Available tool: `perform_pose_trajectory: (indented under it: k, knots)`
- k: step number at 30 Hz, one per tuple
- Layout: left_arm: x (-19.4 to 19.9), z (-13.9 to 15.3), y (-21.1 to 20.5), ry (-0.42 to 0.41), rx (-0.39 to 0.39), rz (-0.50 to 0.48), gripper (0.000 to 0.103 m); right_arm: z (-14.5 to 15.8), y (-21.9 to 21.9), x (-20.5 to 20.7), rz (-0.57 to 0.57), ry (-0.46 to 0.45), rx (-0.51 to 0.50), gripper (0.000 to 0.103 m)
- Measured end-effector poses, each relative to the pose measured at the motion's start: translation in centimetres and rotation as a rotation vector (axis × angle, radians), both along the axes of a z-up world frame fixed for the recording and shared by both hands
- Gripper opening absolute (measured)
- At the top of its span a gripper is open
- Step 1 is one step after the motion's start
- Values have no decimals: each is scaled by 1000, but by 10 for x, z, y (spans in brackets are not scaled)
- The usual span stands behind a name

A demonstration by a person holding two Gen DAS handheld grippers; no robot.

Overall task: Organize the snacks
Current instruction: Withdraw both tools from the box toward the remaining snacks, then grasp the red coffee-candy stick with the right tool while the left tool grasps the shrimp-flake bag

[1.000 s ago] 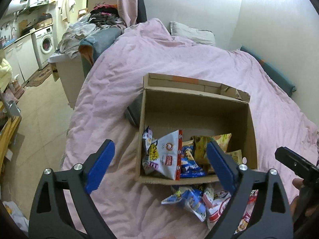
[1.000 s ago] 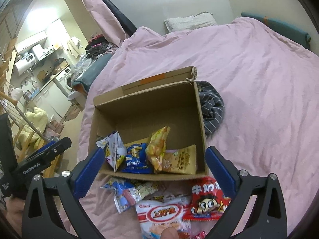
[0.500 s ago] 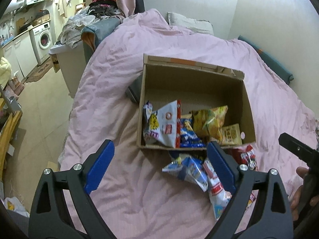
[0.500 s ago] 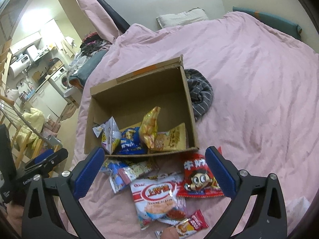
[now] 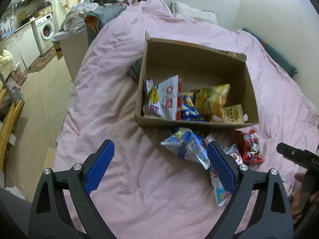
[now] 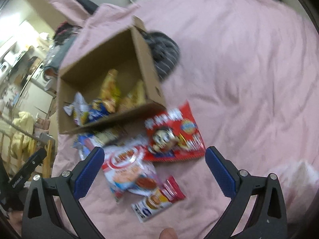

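Left wrist view: the left gripper is held wide apart and empty above a pink bed. A cardboard box lies ahead, several packets already inside. A blue-and-white snack bag is seen on the bedding just before the box, a red snack bag beside it.

Right wrist view, blurred: the right gripper is spread wide, nothing held. A white-and-red cracker bag lies between its fingers. These bags are judged light, crinkly, slippery and crushable; a flat sealed edge is best pinched gently.
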State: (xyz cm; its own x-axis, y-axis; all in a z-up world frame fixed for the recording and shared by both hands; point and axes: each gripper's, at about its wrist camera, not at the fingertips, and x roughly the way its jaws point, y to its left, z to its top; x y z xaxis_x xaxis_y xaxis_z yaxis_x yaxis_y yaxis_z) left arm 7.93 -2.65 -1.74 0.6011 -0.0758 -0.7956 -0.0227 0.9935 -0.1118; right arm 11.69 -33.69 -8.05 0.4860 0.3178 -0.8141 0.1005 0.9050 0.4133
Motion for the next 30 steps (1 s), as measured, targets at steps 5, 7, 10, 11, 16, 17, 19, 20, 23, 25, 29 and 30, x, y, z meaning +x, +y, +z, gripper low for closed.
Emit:
perform_pose_trajectory:
  k: [5,7,10,11,16,17,19,20,23,25,29,30]
  knots:
    - [5,-10,-6,46,-4,-2,92,-45,-8,3,5,239,83,102]
    - [6,-12,-6,57,-5,1,92,-58,-1,2,46,298,105,87]
    - [8,-14,-2,72,-15,12,92,-73,12,1,98,361,84,70]
    - [8,-14,-1,76,-21,19,92,-77,16,0,107,376,61,70]
    - [10,-15,7,91,-47,49,92,-93,30,-2,139,434,4,69]
    - [10,-16,8,94,-49,52,92,-95,34,-3,155,435,-19,69]
    - [10,-17,8,101,-52,51,92,-94,38,-7,179,418,-61,60]
    - [10,-18,8,104,-52,48,92,-91,38,-9,179,406,-71,50]
    - [9,-21,4,121,-44,31,92,-80,33,-16,177,364,-51,40]
    - [7,-24,0,132,-40,19,92,-70,26,-19,168,330,-21,30]
    - [4,-36,-15,210,-62,-1,92,-48,5,-25,111,233,39,19]
    - [3,-40,-21,236,-76,-7,92,-41,4,-24,107,209,39,18]
